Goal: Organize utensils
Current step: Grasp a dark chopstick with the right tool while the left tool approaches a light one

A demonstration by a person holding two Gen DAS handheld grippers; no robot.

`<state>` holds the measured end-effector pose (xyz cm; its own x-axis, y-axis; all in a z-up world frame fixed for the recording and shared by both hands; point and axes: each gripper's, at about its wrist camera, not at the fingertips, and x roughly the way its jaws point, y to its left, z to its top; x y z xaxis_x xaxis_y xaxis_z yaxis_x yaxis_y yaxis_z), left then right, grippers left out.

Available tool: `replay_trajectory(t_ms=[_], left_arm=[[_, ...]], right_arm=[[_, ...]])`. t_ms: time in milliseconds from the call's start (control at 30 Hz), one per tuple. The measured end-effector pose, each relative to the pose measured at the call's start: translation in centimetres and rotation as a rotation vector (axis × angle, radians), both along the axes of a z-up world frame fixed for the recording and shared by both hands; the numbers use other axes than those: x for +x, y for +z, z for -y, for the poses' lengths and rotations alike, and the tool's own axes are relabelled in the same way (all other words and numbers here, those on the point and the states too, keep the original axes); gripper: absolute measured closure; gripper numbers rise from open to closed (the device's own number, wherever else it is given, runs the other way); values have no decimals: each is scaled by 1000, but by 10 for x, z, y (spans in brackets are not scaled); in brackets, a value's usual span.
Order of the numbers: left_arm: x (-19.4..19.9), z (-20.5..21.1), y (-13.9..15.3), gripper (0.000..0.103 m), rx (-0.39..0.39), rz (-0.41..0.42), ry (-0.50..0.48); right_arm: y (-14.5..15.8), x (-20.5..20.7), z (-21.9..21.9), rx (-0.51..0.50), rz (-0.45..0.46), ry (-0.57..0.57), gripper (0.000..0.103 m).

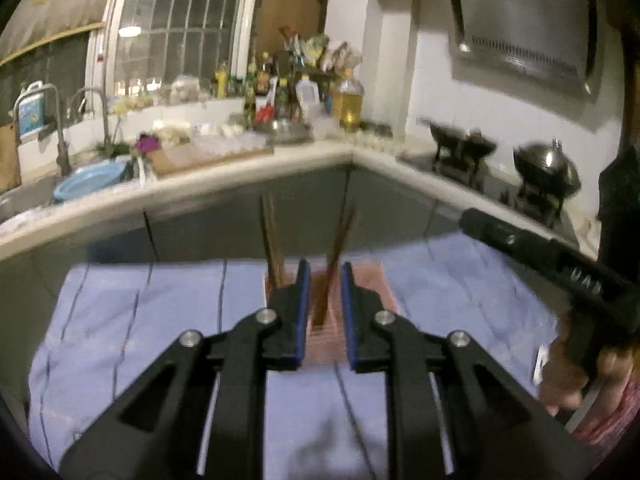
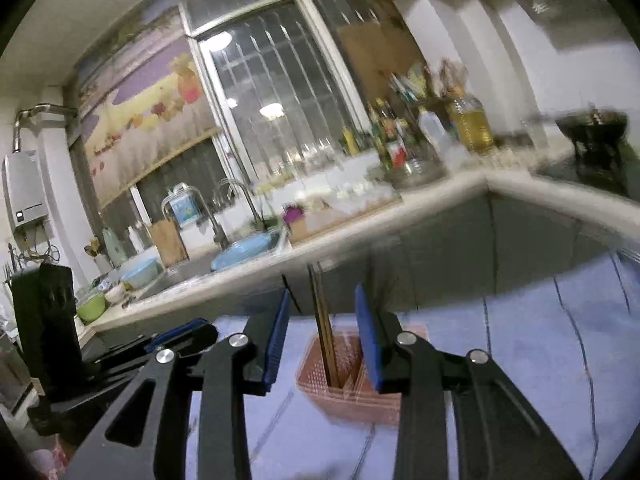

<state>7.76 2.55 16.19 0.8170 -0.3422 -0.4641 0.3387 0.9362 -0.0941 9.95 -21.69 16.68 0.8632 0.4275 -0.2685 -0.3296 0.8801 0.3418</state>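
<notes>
Both claws (image 1: 325, 276) (image 2: 323, 308) apart, prob. empty, above holder (image 2: 360, 396).

The only lettering, on the right tongs (image 1: 584, 280), is too blurred to read.

A striped blue cloth (image 1: 160, 320) is covering the near surface. At ten o'clock a blue basin (image 1: 86, 184) is sitting in the sink; at twelve, an oil bottle (image 1: 347, 102) is standing; at two, a wok (image 1: 546, 172) is resting.

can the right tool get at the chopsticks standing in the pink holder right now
Probably yes. The right tool is open, and the chopsticks rise from the pink holder between its fingers, nothing in between.
</notes>
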Motion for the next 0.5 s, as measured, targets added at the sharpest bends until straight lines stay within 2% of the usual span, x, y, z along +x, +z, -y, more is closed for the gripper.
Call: replay_trajectory(t_ms=[100, 167, 267, 367, 500], left_arm=[[-25, 3, -58, 89, 58, -81, 22], [-36, 2, -102, 89, 58, -192, 25], [-45, 2, -144, 89, 65, -297, 33], [-52, 4, -173, 89, 72, -385, 41], [-63, 10, -178, 89, 96, -378, 28]], right_arm=[[-65, -27, 8, -34, -141, -30, 73], [-103, -40, 9, -63, -228, -46, 75], [-161, -57, 6, -93, -374, -62, 81], [-191, -68, 2, -142, -448, -73, 82], [-201, -73, -9, -204, -469, -70, 83]])
